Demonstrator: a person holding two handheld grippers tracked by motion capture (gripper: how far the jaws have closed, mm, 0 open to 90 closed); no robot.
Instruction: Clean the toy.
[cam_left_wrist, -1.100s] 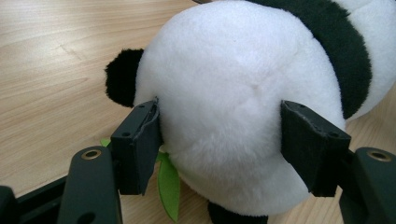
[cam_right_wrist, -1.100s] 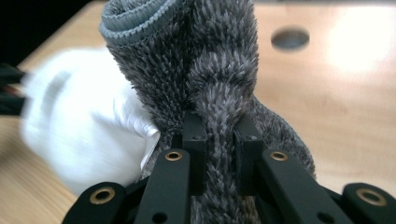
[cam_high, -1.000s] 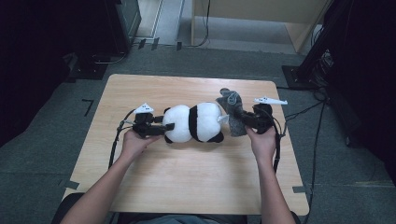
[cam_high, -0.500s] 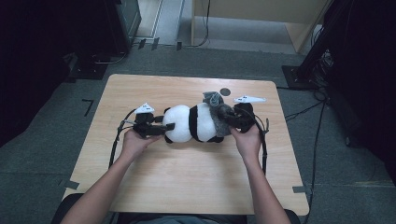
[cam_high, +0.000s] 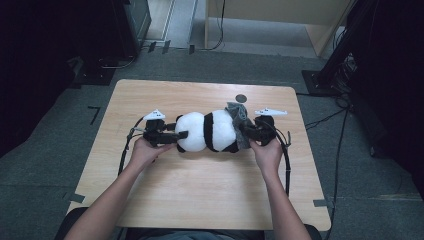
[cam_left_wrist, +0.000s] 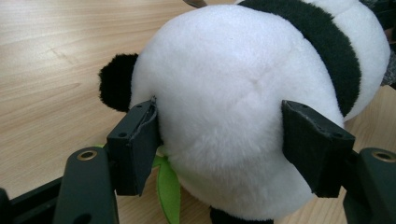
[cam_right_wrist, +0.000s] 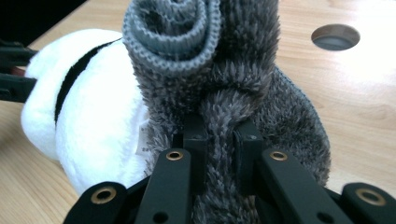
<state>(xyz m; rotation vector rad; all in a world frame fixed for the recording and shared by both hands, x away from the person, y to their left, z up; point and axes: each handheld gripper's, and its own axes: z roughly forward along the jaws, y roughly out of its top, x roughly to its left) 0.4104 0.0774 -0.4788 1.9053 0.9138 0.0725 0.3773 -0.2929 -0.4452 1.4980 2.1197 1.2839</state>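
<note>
A plush panda (cam_high: 207, 131) lies on its side across the middle of my wooden bench (cam_high: 200, 190), head toward my left hand, a fuzzy grey sock (cam_high: 239, 120) bunched against its rear end. My left tool (cam_high: 176, 135) straddles the panda's white head, its jaws spread wide, and they have just been opening a little further; in the left gripper view the black pads (cam_left_wrist: 135, 144) touch the fur on either side, with one black ear (cam_left_wrist: 116, 81) and a green felt leaf (cam_left_wrist: 169, 191) beside them. My right tool (cam_high: 246, 131) is pinched nearly closed on a fold of the sock, and the right gripper view shows the grey pile squeezed between the two jaws, the ribbed cuff (cam_right_wrist: 173, 44) curling above. A round cable hole (cam_high: 241, 98) sits in the bench just beyond the sock.
</note>
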